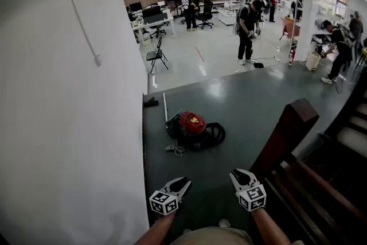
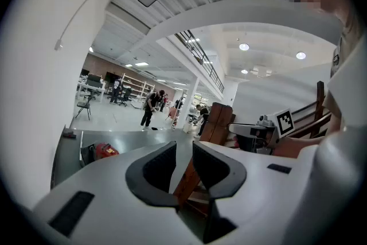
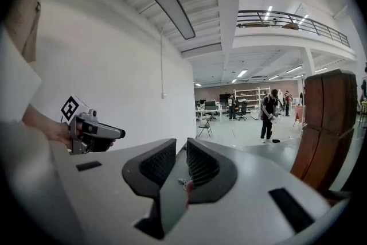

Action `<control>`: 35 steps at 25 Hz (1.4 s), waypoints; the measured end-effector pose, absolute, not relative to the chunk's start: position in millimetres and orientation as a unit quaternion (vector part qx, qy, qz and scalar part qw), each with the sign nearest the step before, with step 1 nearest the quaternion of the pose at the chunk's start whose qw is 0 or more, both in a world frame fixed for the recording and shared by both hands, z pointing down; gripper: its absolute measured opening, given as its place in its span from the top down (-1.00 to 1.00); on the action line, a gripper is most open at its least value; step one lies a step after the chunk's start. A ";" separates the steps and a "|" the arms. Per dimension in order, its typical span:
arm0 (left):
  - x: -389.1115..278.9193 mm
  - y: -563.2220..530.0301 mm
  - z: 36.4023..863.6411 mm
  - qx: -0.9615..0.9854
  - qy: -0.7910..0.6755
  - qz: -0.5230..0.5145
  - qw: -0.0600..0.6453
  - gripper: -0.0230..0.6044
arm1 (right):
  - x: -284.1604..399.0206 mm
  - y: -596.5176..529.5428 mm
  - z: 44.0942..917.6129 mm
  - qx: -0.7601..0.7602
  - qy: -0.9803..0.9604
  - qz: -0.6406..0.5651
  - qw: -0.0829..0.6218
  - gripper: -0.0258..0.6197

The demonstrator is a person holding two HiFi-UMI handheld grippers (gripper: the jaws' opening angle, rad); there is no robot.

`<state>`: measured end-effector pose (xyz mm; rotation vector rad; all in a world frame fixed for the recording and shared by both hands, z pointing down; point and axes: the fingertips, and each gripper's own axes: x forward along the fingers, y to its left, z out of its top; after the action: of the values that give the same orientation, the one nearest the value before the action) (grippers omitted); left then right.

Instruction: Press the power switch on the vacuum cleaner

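Observation:
A red canister vacuum cleaner (image 1: 192, 123) with a black hose coiled round it lies on the dark green floor ahead of me, beside the white wall. In the left gripper view the vacuum cleaner (image 2: 105, 150) shows small at the lower left. My left gripper (image 1: 180, 184) and right gripper (image 1: 241, 175) are held side by side near my body, well short of the vacuum. Both stand open with nothing between the jaws. The left gripper (image 2: 183, 153) looks past a wooden post. A bit of red and a white cord show low in the gap of the right gripper (image 3: 180, 159).
A white wall (image 1: 69, 94) runs along the left. A brown wooden stair post (image 1: 288, 133) and steps (image 1: 338, 186) stand at the right. A white cord (image 1: 174, 149) and a thin wand (image 1: 165, 107) lie by the vacuum. Farther off are a folding chair (image 1: 156, 55) and standing people (image 1: 248, 26).

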<state>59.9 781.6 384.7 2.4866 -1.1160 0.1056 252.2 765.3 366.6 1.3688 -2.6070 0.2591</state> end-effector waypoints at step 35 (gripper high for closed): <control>138.9 721.7 385.6 0.881 -0.432 0.049 0.188 0.91 | 292.7 700.7 372.8 0.390 -0.907 0.129 0.088 0.81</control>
<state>138.9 721.7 385.6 2.4772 -1.2162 0.1377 292.7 700.7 372.8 1.1623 -2.7004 0.3852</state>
